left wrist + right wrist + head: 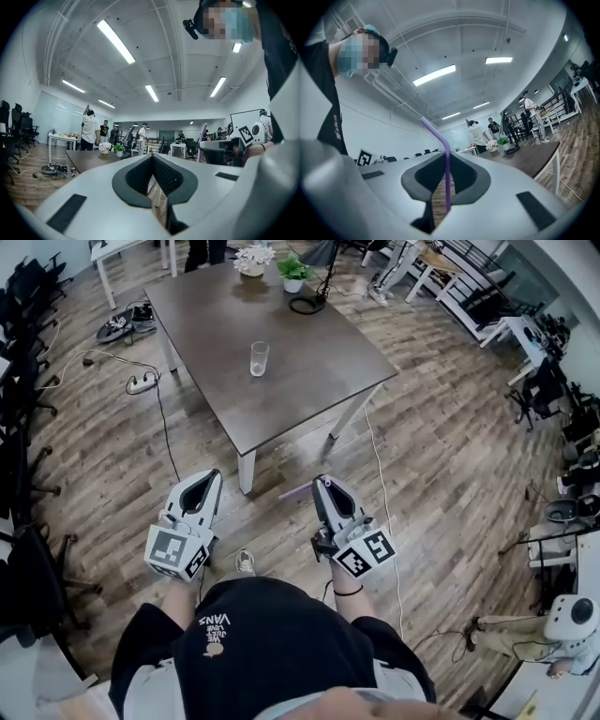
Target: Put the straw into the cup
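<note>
Purple straw [447, 173] in right gripper [323, 485], glass cup [259, 359] on table [309, 343], plants [293, 272] beyond.

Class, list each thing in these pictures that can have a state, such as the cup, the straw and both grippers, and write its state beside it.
cup: upright on the table, looks empty, no straw in it.
right gripper: shut on the straw.
straw: bent near its top, clamped between the jaws, not at the cup.
left gripper: shut, nothing between its jaws.
</note>
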Demonstrator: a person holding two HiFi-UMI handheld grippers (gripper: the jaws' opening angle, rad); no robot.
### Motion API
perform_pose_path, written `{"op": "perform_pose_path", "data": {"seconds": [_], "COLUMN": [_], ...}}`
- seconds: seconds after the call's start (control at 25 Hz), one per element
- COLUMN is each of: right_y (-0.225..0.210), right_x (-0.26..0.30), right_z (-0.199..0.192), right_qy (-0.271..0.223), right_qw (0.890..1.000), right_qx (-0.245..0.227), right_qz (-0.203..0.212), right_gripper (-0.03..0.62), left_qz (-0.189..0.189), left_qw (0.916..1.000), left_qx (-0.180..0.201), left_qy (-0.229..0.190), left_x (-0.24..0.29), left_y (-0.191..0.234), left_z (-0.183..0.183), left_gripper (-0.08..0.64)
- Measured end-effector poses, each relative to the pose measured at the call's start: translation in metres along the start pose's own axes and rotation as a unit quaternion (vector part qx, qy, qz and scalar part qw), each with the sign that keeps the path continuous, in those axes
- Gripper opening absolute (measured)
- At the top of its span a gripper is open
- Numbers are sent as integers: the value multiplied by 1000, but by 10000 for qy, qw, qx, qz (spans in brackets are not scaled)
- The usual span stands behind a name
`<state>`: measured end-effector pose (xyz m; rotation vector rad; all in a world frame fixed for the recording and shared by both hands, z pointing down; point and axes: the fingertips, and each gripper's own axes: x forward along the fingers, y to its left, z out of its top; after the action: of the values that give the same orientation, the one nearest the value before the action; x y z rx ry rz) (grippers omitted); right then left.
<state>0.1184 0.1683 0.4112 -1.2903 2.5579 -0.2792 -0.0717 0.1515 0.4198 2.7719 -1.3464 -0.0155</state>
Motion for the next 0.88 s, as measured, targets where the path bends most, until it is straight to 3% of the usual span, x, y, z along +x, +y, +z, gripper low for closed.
{"op": "perform_pose_path", "data": {"seconds": [0.48, 0.88], "right_y": [-35, -93], "right_x": [83, 136], "right_z": [-8, 6], "right_qy": [97, 165], "right_qw": [9999, 9993], "right_qx": [84, 88], "right_qz": [10, 309], "right_gripper": [40, 40], "left_qz": [178, 420], "left_qw": [9998, 9991], "left_qx": [-90, -62], "left_qy": [100, 62], "left_x": [44, 111], "left_y": [77, 102], "left_z": [-2, 5], "left_gripper": [6, 7]}}
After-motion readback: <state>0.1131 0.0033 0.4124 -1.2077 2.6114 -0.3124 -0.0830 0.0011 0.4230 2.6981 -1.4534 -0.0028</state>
